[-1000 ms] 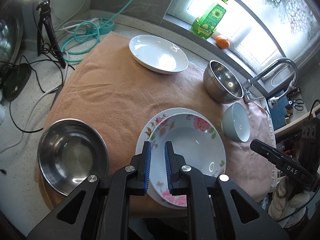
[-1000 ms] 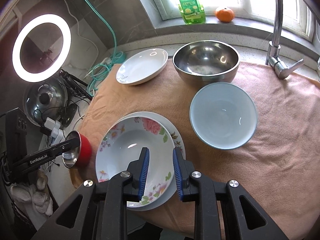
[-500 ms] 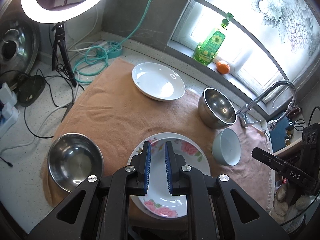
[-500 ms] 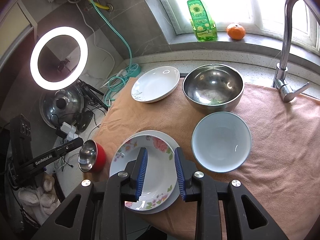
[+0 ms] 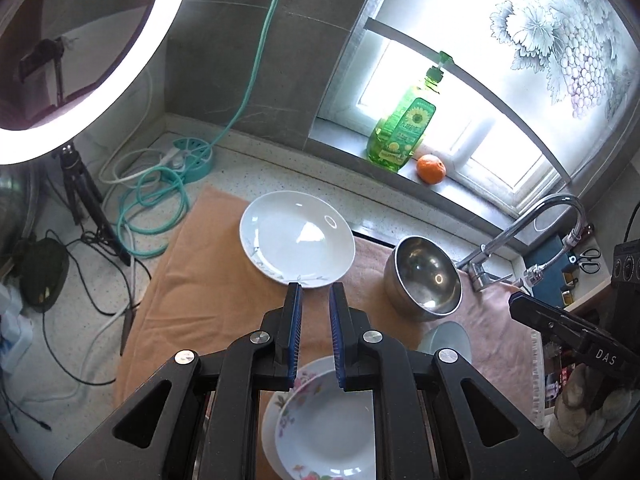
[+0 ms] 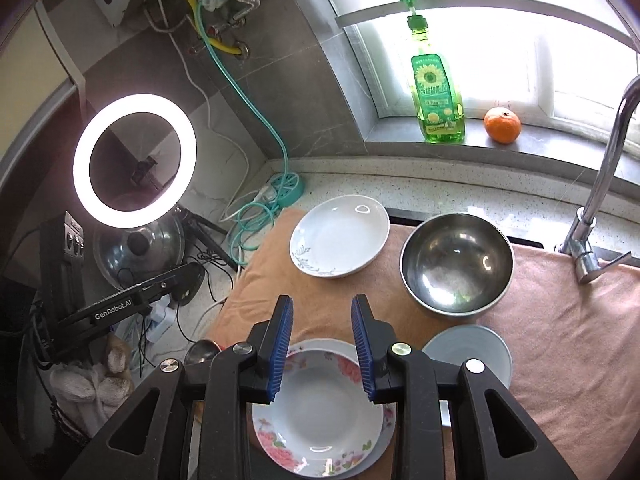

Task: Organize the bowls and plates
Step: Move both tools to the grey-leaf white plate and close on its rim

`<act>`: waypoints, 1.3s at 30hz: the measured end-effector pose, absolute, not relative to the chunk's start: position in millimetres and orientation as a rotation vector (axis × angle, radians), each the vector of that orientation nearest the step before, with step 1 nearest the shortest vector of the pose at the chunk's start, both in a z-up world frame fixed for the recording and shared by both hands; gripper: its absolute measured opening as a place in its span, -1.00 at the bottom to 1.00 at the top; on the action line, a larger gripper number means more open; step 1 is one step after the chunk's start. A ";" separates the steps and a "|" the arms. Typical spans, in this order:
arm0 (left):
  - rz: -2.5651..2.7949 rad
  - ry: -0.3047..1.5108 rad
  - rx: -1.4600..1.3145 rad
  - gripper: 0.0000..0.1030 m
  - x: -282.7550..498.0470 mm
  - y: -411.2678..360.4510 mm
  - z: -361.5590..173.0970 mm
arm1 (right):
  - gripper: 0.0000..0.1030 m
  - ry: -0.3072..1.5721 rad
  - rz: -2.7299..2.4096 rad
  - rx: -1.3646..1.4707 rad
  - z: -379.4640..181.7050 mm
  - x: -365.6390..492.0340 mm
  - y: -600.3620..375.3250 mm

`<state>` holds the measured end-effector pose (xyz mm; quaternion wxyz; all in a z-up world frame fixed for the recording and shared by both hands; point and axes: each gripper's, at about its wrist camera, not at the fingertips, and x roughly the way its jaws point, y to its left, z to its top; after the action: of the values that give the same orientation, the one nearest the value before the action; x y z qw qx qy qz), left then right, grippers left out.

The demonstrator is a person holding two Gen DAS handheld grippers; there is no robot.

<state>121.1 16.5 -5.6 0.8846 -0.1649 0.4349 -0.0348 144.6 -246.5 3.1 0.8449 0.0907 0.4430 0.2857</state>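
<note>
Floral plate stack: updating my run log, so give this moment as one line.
floral plate: stacked on white plate | left tool: empty | right tool: empty | steel bowl: untouched

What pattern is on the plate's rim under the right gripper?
Pink roses with green leaves on the white floral plate; the right wrist view shows it best.

Daylight pours through a frosted window (image 5: 560, 60) etched with grapes and leaves, above a grey stone sill (image 6: 520, 152). The walls (image 5: 256, 80) are dark grey tile, with pipes (image 6: 224, 36) and a teal hose (image 6: 256, 108) running down to the speckled table (image 6: 440, 196). A lit ring light (image 6: 134, 160) stands at the left, and a chrome faucet (image 6: 600, 184) rises at the right
</note>
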 end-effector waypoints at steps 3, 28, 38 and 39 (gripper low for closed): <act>-0.109 0.934 -0.359 -0.76 148.8 32.0 -13.8 | -0.47 0.941 0.570 0.204 4.9 168.9 -234.5; -0.150 1.177 -0.401 -0.76 259.0 93.8 -118.8 | -0.47 1.194 0.405 0.274 -92.6 312.8 -170.2; -0.166 1.225 -0.456 -0.76 274.9 99.5 -145.6 | -0.55 1.290 0.314 0.196 -138.3 360.4 -156.3; -0.169 1.227 -0.459 -0.76 276.4 100.1 -147.0 | -0.56 1.295 0.304 0.184 -141.5 363.4 -155.2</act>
<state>276.4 100.1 -147.0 0.7899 -0.2131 0.5697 -0.0784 363.4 -155.2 -141.5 0.7830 0.0855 0.5998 0.1406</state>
